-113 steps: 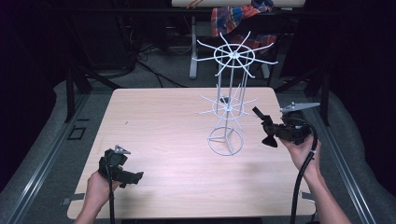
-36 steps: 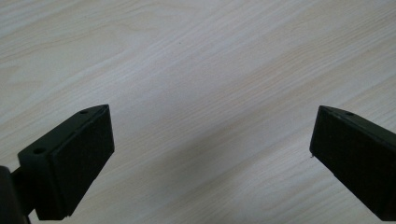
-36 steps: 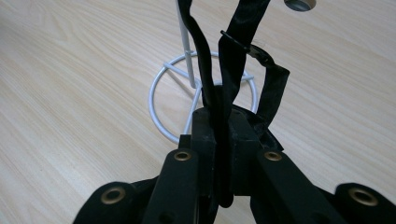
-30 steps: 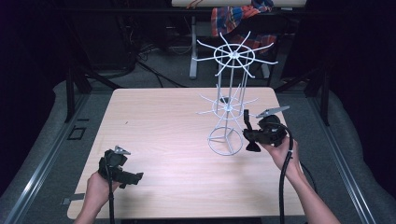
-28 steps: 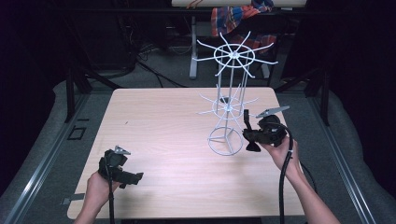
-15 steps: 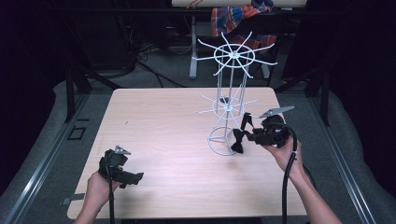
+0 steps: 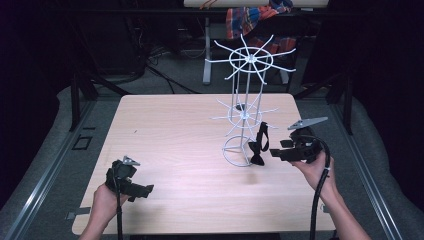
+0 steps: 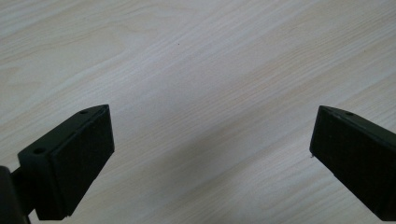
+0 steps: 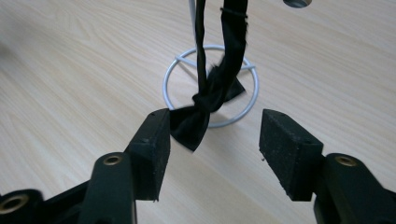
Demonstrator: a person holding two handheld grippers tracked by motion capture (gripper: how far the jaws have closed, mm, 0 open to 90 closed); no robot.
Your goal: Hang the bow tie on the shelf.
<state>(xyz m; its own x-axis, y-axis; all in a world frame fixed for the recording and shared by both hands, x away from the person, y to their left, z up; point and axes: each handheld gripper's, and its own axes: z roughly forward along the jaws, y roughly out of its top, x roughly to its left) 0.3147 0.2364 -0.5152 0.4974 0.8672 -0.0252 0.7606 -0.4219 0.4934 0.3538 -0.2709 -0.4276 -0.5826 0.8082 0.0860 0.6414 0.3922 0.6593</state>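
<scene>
Bow tie (image 9: 205, 109): hangs on rack (image 7: 243, 125), low by its base ring. Right gripper (image 9: 212, 140): spread, one wing touching its left jaw. Left gripper (image 8: 210, 154): spread, idle. Best centre on the knot before closing.

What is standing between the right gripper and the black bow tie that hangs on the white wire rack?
Nothing visible does. In the right gripper view the right gripper is open, and the bow tie hangs just ahead of its jaws, one wing against the left jaw. The wire rack and its ring base lie behind the tie, not in front.
</scene>
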